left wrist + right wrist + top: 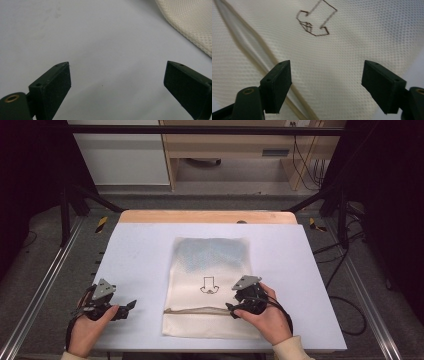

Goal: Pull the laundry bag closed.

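A cream mesh bag lies flat in the middle of the white table top, with a small dark drawn mark and a seam or zip line across its near part. My right gripper stands open over the bag's right near part, by the end of that seam, with nothing between its pads. My left gripper is open above bare table left of the bag, whose edge shows at the upper right.
A wooden strip runs along the table's far edge. Black frame bars and cables flank the table on both sides. A shelf unit stands on the floor beyond.
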### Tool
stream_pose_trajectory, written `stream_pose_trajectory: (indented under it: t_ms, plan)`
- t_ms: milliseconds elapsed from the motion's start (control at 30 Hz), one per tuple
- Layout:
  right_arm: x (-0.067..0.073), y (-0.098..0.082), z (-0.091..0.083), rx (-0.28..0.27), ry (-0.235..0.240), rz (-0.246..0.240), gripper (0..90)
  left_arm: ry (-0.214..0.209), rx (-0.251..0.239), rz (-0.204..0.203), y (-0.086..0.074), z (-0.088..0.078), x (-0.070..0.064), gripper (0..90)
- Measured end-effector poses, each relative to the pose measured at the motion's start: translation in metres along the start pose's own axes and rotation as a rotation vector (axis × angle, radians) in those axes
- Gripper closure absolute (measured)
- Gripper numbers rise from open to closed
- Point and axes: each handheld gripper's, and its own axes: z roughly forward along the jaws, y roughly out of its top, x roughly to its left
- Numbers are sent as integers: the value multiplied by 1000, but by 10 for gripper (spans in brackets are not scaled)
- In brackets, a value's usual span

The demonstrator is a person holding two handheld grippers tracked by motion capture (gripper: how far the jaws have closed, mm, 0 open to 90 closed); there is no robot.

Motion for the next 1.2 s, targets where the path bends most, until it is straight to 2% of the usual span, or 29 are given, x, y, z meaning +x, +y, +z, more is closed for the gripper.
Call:
stream_pose_trajectory:
  t_ms: [33,100,133,200,333,433,567,733,767,933,1200]
  plan:
    - [5,3,0,-5,13,-13,257,18,-12,2,1,-1,1,74]
    - [15,11,-3,-9,32,-44,265,24,-19,-9,1,-2,2,74]
    - [23,20,-4,-2,59,-71,271,23,-11,-15,0,-1,2,74]
    - [29,28,-4,2,71,-107,299,23,0,-17,-1,-1,2,74]
    - [34,40,-2,12,99,-135,302,29,2,-26,-1,-2,3,74]
    - [39,58,3,27,130,-177,301,34,2,-35,-2,-2,6,74]
    - [47,73,10,60,160,-213,305,37,-10,-57,-3,-4,10,74]
    - [55,83,17,87,177,-243,334,31,-4,-57,-4,-4,10,74]
    - [59,87,20,92,196,-260,357,31,-2,-55,-3,-4,9,74]
    - [66,97,24,86,236,-278,422,25,5,-48,-3,-3,9,74]
    - [73,109,30,71,247,-304,485,21,10,-48,-3,-2,8,74]
